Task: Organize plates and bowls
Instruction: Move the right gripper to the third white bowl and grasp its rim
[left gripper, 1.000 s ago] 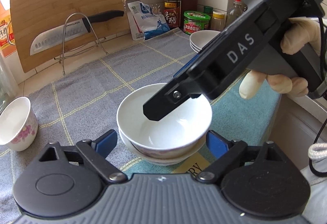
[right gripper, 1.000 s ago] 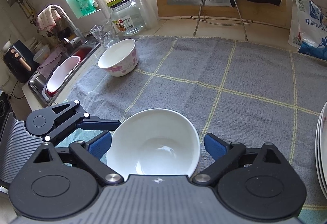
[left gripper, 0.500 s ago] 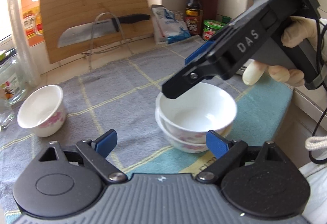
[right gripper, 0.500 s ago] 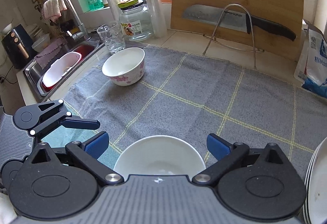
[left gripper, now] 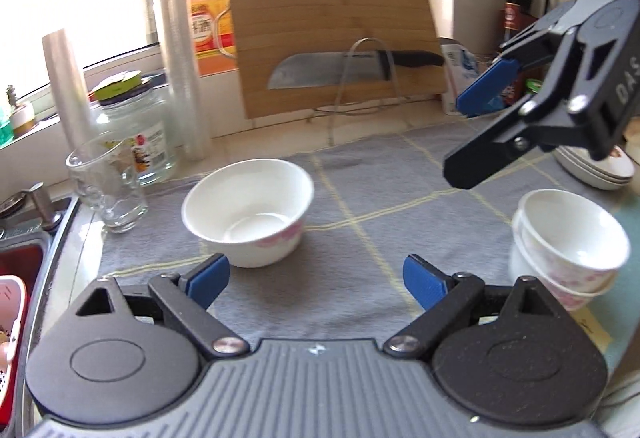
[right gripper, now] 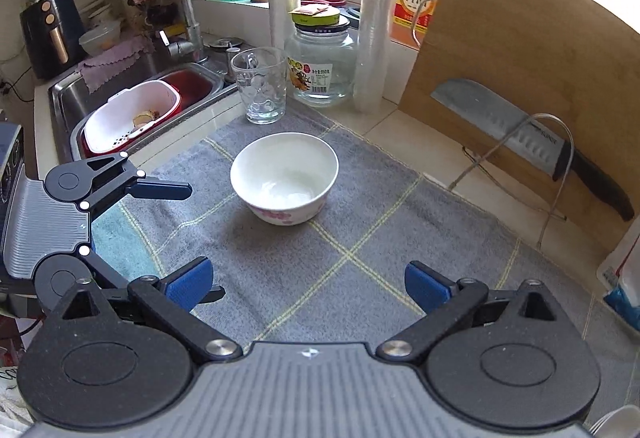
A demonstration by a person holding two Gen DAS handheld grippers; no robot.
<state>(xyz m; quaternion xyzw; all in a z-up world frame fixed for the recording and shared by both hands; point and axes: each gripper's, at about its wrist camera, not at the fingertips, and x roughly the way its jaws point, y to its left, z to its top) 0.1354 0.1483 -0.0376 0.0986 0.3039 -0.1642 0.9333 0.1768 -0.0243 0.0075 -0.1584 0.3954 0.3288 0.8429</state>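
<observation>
On grey checked cloth, white floral bowl [right gripper: 285, 182] sat alone w/ nested bowl stack [left gripper: 568, 246] at right; right gripper [right gripper: 308, 284], jaws just widened, empty, had left stack; left gripper [left gripper: 316, 276] wide, empty, faced lone bowl, likely next.

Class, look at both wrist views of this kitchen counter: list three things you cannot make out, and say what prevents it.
1. Lower bowl of the stacked bowls, left wrist view: its inside is hidden by the bowl nested in it.
2. Plates, left wrist view: partly hidden behind the right tool, so the count is unclear.
3. Knife, right wrist view: the brand lettering is too small to read.
</observation>
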